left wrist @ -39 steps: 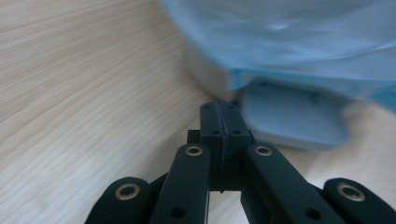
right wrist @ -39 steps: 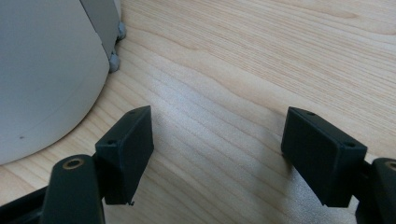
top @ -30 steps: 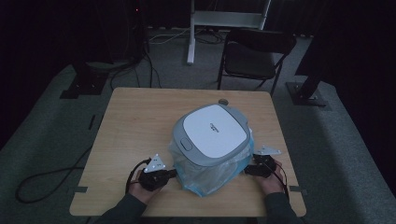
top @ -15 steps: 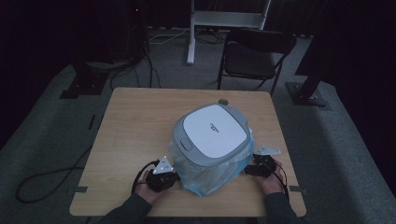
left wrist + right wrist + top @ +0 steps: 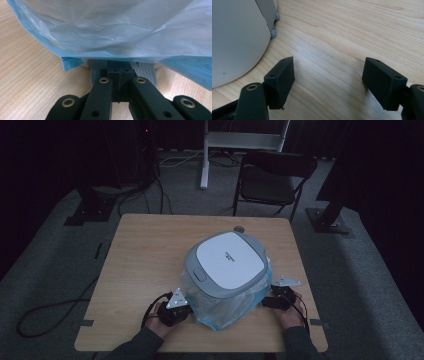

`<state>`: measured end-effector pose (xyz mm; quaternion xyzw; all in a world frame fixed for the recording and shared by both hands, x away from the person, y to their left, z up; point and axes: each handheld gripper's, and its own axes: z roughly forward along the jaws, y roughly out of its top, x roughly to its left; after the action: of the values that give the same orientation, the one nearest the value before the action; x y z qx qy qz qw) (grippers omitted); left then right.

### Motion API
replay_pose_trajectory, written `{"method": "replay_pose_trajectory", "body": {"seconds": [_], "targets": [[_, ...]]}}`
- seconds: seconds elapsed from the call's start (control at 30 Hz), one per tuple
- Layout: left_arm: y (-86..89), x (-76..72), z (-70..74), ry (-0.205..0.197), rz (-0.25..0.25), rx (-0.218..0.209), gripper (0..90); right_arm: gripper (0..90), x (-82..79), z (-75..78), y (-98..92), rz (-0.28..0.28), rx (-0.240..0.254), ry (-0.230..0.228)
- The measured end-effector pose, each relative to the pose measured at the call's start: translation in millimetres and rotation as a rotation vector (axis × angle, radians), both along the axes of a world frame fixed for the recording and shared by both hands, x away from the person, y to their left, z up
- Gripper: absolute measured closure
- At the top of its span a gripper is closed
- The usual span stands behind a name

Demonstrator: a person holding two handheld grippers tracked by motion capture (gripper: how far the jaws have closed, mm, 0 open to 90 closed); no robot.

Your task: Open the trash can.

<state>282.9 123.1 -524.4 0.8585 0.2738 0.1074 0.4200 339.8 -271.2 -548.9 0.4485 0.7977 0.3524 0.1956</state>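
A grey appliance with a white lid (image 5: 227, 257) stands on the wooden table (image 5: 145, 250), its lower part wrapped in a translucent blue plastic bag (image 5: 220, 307). My left gripper (image 5: 186, 310) lies at the bag's left front. In the left gripper view it (image 5: 119, 73) is shut, its tips tucked under the bag's blue hem (image 5: 75, 61); whether film is pinched between them is hidden. My right gripper (image 5: 265, 301) rests at the bag's right side. In its own view it (image 5: 329, 72) is open over bare wood, with the appliance's pale wall (image 5: 234, 37) just to its left.
Bare tabletop stretches left of and behind the appliance. A dark folding chair (image 5: 270, 180) stands past the far edge, next to a white stand (image 5: 205, 155). A cable (image 5: 50, 312) loops on the carpet at the left. The person's hands hold both grippers at the near edge.
My left gripper has slid to the right, up against the bag's edge. The right gripper and the appliance have stayed put.
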Motion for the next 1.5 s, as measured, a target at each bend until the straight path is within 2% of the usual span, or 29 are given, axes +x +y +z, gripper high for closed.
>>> {"method": "replay_pose_trajectory", "body": {"seconds": [0.2,0.3,0.53,0.8,1.3,1.5], "targets": [[2.1,-0.6,-3.3,-0.009,-0.006,-0.018,90.0,25.0,0.0,0.0,0.0,0.000,0.000,0.000],[2.1,-2.3,-4.5,-0.027,-0.006,-0.013,90.0,25.0,0.0,0.0,0.0,0.000,0.000,0.000],[3.2,-2.2,-6.4,-0.022,-0.001,-0.032,90.0,25.0,0.0,0.0,0.0,0.000,0.000,0.000],[3.0,-4.8,-8.0,-0.048,0.002,-0.027,90.0,25.0,-0.1,0.0,0.0,0.000,0.000,0.000],[4.9,-3.1,-10.2,-0.026,0.004,-0.047,90.0,26.0,-0.2,0.0,-0.1,0.003,0.000,-0.001],[4.4,-3.1,-11.0,-0.023,0.006,-0.039,90.0,26.3,-0.3,0.0,0.0,0.006,0.000,-0.002]]}}
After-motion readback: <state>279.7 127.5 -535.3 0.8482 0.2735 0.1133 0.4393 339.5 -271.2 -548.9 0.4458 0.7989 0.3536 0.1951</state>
